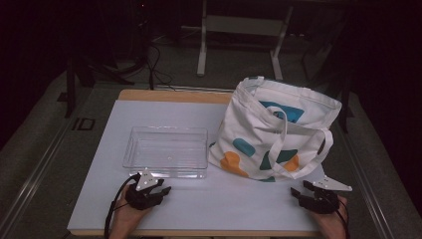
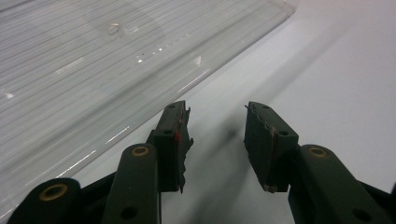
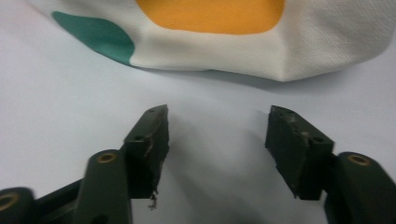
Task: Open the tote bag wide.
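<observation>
A clear plastic bin [image 1: 165, 150] stands at the middle left of the white table top [image 1: 224, 199]. A white tote bag [image 1: 273, 132] with teal and orange shapes sits at the right, its mouth open toward the back and its handles draped over the front. My left gripper [image 1: 160, 186] rests near the table's front edge, just in front of the bin, open with nothing between its jaws. In the left gripper view the bin's front wall [image 2: 93, 84] lies right ahead. My right gripper [image 1: 301, 190] is open at the front right, just short of the bag's lower edge [image 3: 224, 42].
The table's wooden rim [image 1: 174, 95] shows at the back. Behind it stand the legs of another table [image 1: 201, 45] and cables [image 1: 154, 69] on the dark floor. A bare strip of table top lies between the two grippers.
</observation>
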Demonstrator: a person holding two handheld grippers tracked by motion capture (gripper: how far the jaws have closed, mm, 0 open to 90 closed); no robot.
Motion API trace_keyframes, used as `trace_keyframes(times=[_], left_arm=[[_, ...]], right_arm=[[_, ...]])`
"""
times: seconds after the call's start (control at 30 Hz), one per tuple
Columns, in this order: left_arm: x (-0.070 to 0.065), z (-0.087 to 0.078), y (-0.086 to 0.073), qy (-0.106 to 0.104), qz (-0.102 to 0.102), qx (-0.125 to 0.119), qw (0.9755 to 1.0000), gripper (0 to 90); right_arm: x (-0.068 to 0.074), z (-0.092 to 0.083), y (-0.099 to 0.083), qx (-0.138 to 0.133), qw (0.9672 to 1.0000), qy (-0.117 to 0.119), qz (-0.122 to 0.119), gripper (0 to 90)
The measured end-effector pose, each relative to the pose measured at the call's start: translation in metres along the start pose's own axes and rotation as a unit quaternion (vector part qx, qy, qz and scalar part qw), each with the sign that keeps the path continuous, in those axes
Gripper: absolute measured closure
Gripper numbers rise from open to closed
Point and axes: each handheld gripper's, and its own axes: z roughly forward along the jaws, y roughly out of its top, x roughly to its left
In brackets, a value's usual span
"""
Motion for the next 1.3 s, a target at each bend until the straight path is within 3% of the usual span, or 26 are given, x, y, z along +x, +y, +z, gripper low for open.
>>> trace_keyframes(times=[0.17, 0.73, 1.07, 1.3], left_arm=[[-0.001, 0.0, 0.0, 0.001, 0.004, 0.001, 1.0, 58.7], [-0.003, -0.001, 0.001, 0.002, 0.014, 0.007, 0.9999, 59.6], [-0.018, -0.007, 0.014, -0.026, 0.045, 0.007, 0.9986, 59.7], [-0.02, -0.012, 0.023, -0.044, 0.053, 0.005, 0.9976, 60.1]], right_arm=[[0.002, 0.0, 0.0, 0.001, 1.0, -0.001, -0.01, 42.8], [0.001, -0.003, 0.001, -0.009, 0.9999, 0.008, -0.006, 45.9], [-0.001, -0.01, 0.007, -0.011, 0.9999, 0.004, -0.008, 47.8], [-0.006, -0.014, 0.014, -0.013, 0.9999, -0.002, -0.01, 50.4]])
